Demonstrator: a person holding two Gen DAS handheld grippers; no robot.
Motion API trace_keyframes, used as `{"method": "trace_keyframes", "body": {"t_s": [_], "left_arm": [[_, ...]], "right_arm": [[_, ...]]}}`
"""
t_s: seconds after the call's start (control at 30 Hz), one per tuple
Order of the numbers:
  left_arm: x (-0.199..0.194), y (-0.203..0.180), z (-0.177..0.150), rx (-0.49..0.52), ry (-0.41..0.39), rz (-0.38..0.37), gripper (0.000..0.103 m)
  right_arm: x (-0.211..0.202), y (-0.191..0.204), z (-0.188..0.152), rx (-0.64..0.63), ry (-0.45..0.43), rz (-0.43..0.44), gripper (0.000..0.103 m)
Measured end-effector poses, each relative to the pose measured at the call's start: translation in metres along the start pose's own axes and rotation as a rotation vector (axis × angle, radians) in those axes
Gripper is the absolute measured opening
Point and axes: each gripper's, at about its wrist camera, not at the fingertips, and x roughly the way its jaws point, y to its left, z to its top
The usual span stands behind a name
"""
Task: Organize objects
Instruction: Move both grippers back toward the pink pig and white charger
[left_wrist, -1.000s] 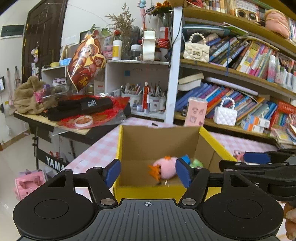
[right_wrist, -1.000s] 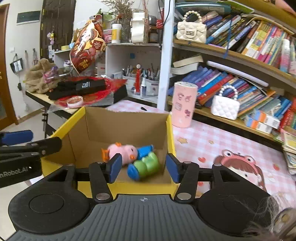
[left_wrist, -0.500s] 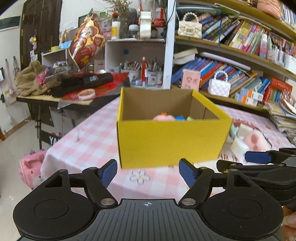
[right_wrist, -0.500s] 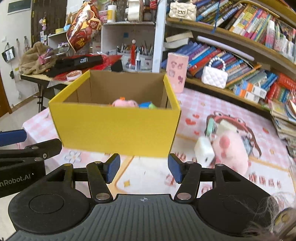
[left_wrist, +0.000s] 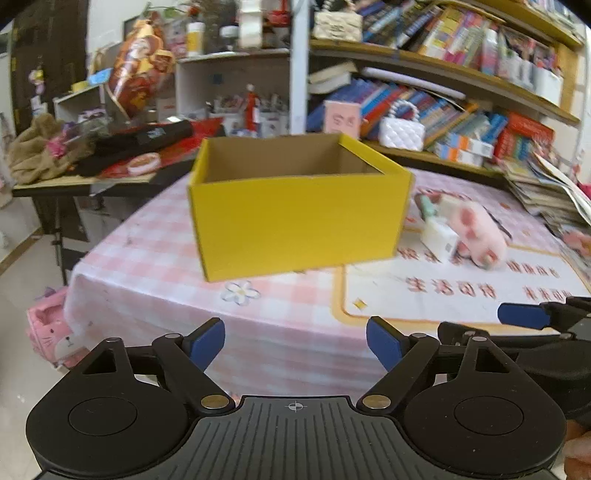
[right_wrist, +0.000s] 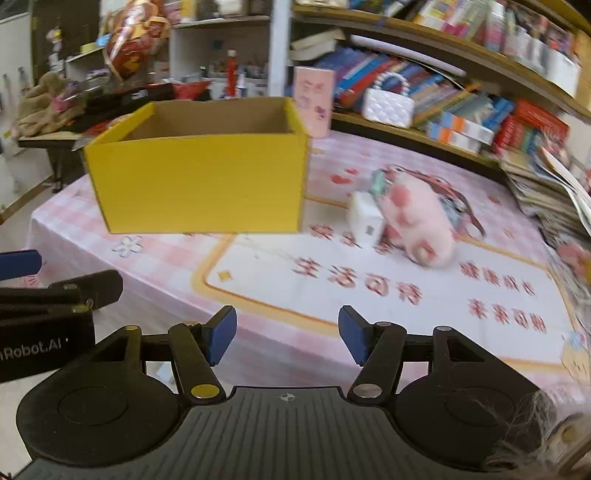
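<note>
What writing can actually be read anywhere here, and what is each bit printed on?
"Robot.AI": white print on the body of the left claw, seen from the right wrist; its start is cut off by the frame edge.
Red Chinese characters on the table mat: too blurred to read.
Pink box by the shelf: marks unreadable.
Book spines: too small and blurred.

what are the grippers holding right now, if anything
Nothing. The left gripper and right gripper have just been opening, with only tablecloth showing between their pads, well short of the yellow box.
</note>
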Motion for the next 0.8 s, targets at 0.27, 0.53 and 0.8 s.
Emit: {"method": "trace_keyframes", "body": {"t_s": [0.27,0.53,0.8], "left_arm": [[0.002,-0.032,-0.003,0.074,0.015,-0.084,0.087],[0.015,-0.062,0.004,0.123,0.029,-0.162,0.087],[0.039,-0.107,0.014,0.182,0.056,-0.239,0.088]], "right_arm": [[-0.019,-0.029,-0.02,0.09,0.01,-0.101,0.061],[-0.026,-0.064,-0.028,0.166,0.025,-0.187,0.062],[-0.02,-0.109,-0.03,0.228,0.057,-0.264,0.066]]}}
